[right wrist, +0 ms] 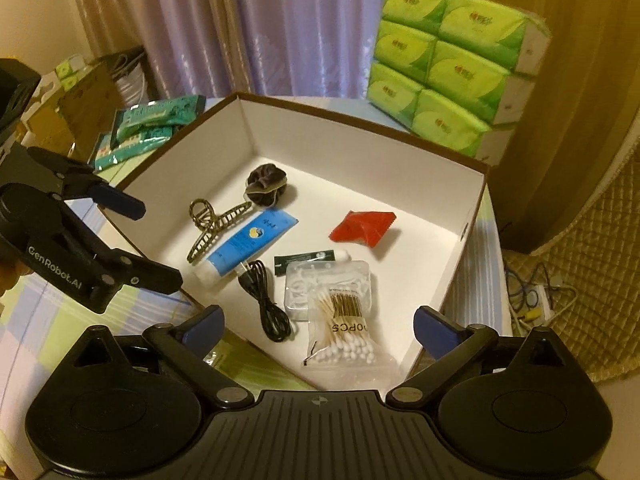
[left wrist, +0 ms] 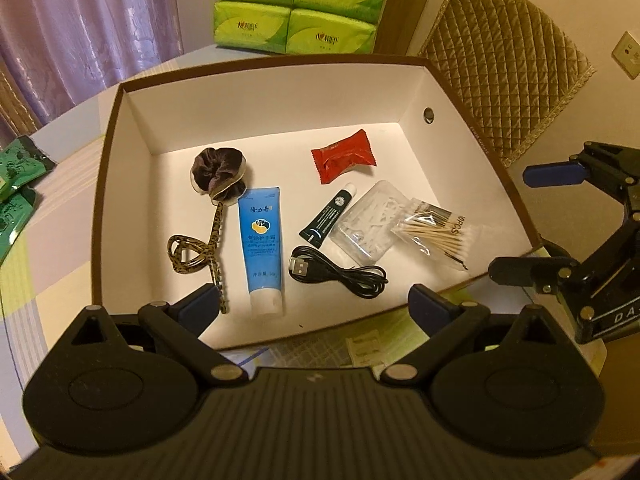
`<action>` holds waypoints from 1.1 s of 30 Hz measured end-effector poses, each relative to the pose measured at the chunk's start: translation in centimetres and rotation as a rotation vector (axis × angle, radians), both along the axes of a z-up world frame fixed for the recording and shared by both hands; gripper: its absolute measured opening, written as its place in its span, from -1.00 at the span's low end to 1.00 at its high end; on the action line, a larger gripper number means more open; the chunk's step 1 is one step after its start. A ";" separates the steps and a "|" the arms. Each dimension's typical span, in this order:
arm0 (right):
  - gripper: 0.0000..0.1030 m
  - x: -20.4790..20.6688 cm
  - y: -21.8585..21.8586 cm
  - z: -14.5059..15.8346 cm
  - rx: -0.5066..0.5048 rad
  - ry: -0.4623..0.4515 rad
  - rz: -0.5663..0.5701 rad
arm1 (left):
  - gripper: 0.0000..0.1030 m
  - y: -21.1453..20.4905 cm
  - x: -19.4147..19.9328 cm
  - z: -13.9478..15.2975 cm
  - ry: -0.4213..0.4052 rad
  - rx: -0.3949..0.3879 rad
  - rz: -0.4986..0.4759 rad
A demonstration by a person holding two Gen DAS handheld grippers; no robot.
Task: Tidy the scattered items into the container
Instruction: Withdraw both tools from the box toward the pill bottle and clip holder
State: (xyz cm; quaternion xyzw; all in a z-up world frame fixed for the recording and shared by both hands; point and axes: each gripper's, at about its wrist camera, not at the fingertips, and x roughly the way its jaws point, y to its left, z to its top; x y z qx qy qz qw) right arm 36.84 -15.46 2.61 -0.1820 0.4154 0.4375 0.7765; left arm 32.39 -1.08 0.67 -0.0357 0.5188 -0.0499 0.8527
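Note:
A brown box with a white inside (left wrist: 132, 128) (right wrist: 248, 128) holds a dark scrunchie (left wrist: 218, 174) (right wrist: 266, 186), a patterned hair claw (left wrist: 200, 252) (right wrist: 212, 228), a blue tube (left wrist: 261, 248) (right wrist: 244, 246), a small dark tube (left wrist: 326, 220) (right wrist: 306, 258), a red packet (left wrist: 344, 156) (right wrist: 364, 226), a black USB cable (left wrist: 340, 274) (right wrist: 266, 300), a clear floss-pick box (left wrist: 368, 220) (right wrist: 324, 280) and a bag of cotton swabs (left wrist: 436, 234) (right wrist: 344, 332). My left gripper (left wrist: 316, 306) (right wrist: 136, 240) is open and empty over the box's near edge. My right gripper (right wrist: 318, 326) (left wrist: 520, 220) is open and empty at the box's right side.
Stacked green tissue packs (left wrist: 300, 4) (right wrist: 452, 68) stand behind the box. Green packets (left wrist: 16, 184) (right wrist: 148, 128) lie on the checked tablecloth left of the box. A quilted brown cover (left wrist: 504, 72) is at the right. Purple curtains hang behind.

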 end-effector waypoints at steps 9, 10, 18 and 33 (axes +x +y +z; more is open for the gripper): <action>0.92 -3.4 -1.0 0.9 0.055 -0.012 -0.054 | 0.92 0.3 -3.1 1.5 -0.044 0.001 0.023; 0.92 -3.9 -1.1 0.9 0.060 -0.018 -0.063 | 0.92 0.3 -3.5 1.6 -0.053 0.008 0.028; 0.92 -7.2 -2.1 0.6 0.105 -0.014 -0.140 | 0.92 0.6 -7.8 2.5 -0.108 0.036 0.065; 0.92 -11.7 -2.5 -0.8 0.096 0.015 -0.200 | 0.92 1.4 -13.4 0.5 -0.092 0.072 0.139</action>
